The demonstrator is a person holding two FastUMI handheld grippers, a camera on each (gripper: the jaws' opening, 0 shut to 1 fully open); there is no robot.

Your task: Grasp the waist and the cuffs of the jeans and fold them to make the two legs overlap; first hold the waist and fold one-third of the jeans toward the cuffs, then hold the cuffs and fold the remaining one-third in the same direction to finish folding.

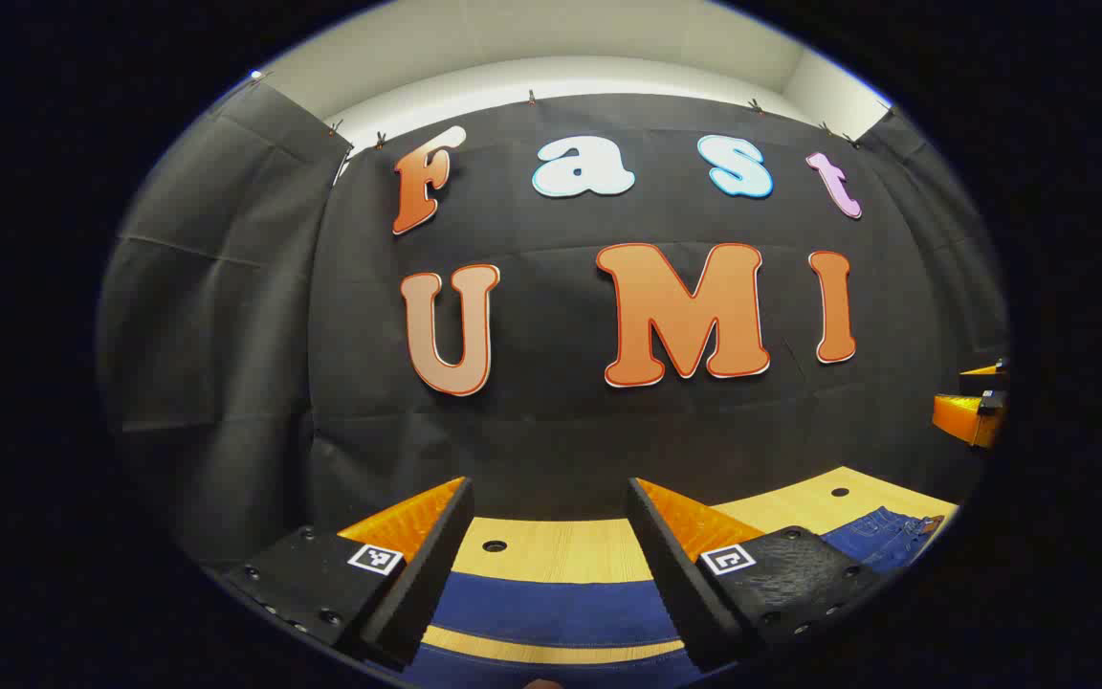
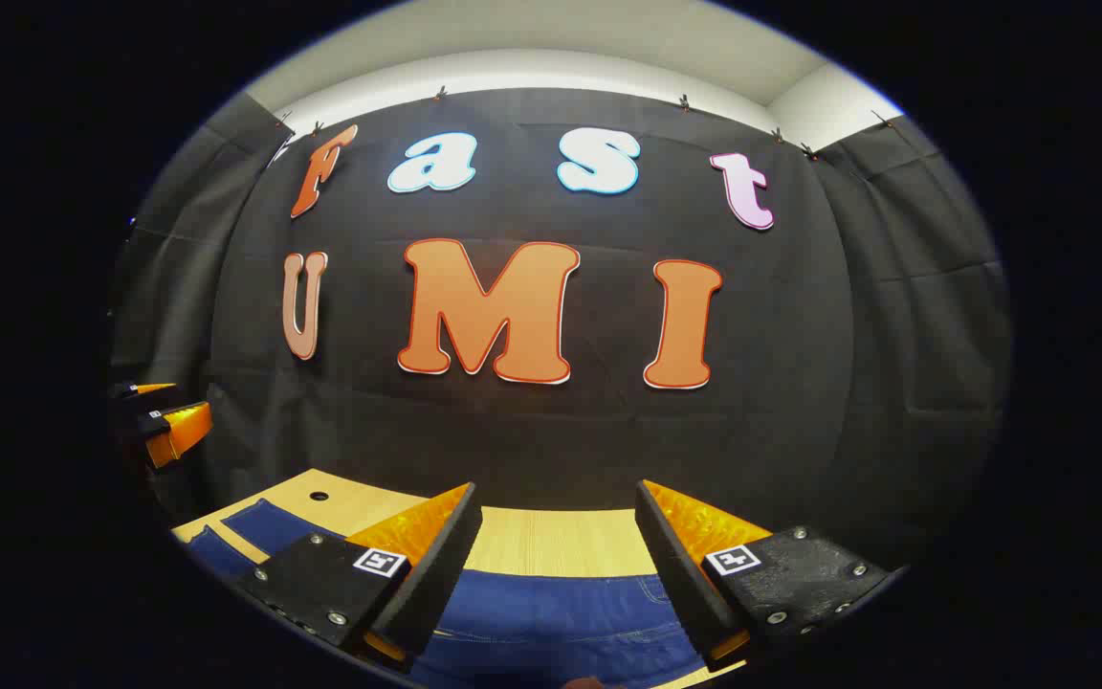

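Observation:
Blue jeans lie flat on a light wooden table. In the left gripper view their legs (image 1: 551, 612) run below my left gripper (image 1: 551, 507), which stands open above them, holding nothing; the waist end (image 1: 881, 536) shows at the right. In the right gripper view the waist part (image 2: 551, 622) lies under my right gripper (image 2: 559, 512), also open and empty, and the legs (image 2: 264, 526) stretch off to the left. Each view catches the other gripper far off at its side: the right gripper (image 1: 972, 411) and the left gripper (image 2: 164, 421).
The table (image 2: 551, 541) ends at the black cloth wall close behind the jeans. Small round holes (image 1: 495, 546) dot the tabletop. A strip of bare wood (image 1: 551, 649) shows between the two legs.

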